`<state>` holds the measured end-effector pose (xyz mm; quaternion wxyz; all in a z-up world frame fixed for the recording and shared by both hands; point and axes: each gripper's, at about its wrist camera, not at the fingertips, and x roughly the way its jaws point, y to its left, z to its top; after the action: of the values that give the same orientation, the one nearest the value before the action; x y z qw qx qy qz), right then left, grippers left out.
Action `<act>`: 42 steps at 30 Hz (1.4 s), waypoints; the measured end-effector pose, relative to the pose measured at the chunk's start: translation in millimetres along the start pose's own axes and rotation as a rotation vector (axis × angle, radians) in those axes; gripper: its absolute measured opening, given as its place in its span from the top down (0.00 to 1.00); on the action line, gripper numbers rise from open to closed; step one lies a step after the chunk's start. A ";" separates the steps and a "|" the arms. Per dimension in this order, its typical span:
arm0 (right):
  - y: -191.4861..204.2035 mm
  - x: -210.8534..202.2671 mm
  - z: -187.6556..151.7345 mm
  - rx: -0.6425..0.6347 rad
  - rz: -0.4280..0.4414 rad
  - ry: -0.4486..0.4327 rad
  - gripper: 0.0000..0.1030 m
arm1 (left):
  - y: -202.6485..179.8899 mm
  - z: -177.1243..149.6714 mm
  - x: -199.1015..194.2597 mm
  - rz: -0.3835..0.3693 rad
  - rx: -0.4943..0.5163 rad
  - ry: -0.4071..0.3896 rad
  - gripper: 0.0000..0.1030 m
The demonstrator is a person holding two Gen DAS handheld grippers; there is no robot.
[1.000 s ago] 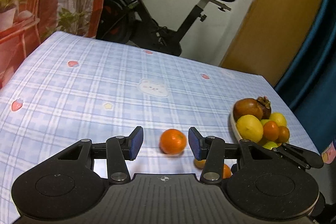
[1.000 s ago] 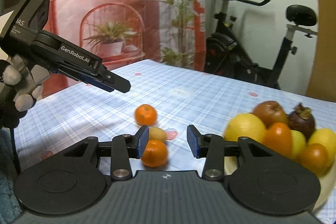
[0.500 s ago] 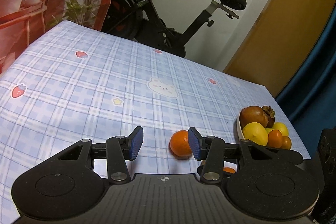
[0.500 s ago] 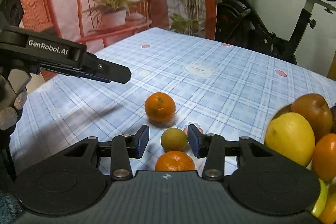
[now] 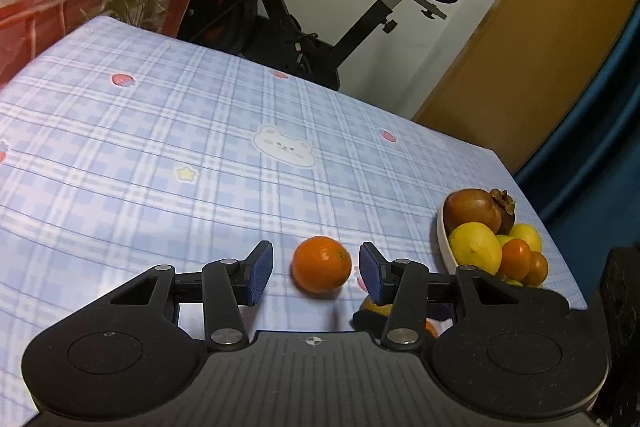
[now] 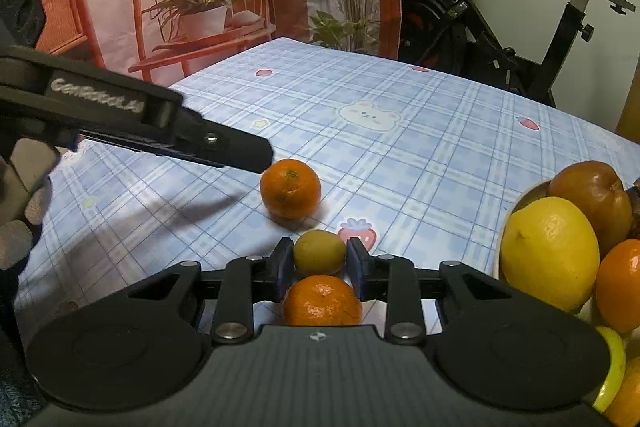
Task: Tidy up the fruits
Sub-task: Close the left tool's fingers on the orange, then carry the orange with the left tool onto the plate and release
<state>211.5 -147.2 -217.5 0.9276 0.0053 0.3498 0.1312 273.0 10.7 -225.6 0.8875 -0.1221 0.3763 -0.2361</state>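
An orange mandarin [image 5: 321, 263] lies on the blue checked tablecloth between the fingers of my open left gripper [image 5: 316, 273]; it also shows in the right wrist view [image 6: 290, 188]. My right gripper [image 6: 319, 263] is shut on a small yellow-green fruit [image 6: 319, 252] resting on the cloth. A second mandarin [image 6: 322, 301] lies just behind it, under the gripper. A white bowl [image 5: 443, 235] at the right holds a yellow lemon [image 5: 476, 247], a brown persimmon [image 5: 473, 209] and several small citrus fruits.
The left gripper's body [image 6: 120, 119] reaches in from the left in the right wrist view. The table's right edge [image 5: 532, 203] runs close behind the bowl. An exercise bike [image 5: 304, 19] stands beyond the far edge.
My right gripper moved forward and closed on the yellow-green fruit. My left gripper shifted so the mandarin sits centred between its open fingers.
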 end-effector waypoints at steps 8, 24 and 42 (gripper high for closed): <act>-0.3 -2.0 -1.7 0.008 -0.002 -0.012 0.70 | -7.0 -2.6 20.0 0.020 0.011 0.028 0.51; -3.8 -15.8 -5.0 0.031 0.024 -0.089 0.70 | -18.5 -4.1 6.8 0.020 0.043 -0.012 0.60; -61.8 -116.1 -43.1 0.169 -0.143 -0.289 0.70 | -112.8 -5.6 10.7 -0.134 0.174 0.002 0.60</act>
<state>114.6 -239.0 -181.2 0.9714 0.0774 0.2222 0.0331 238.4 -91.8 -191.5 0.8767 -0.0693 0.3461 -0.3267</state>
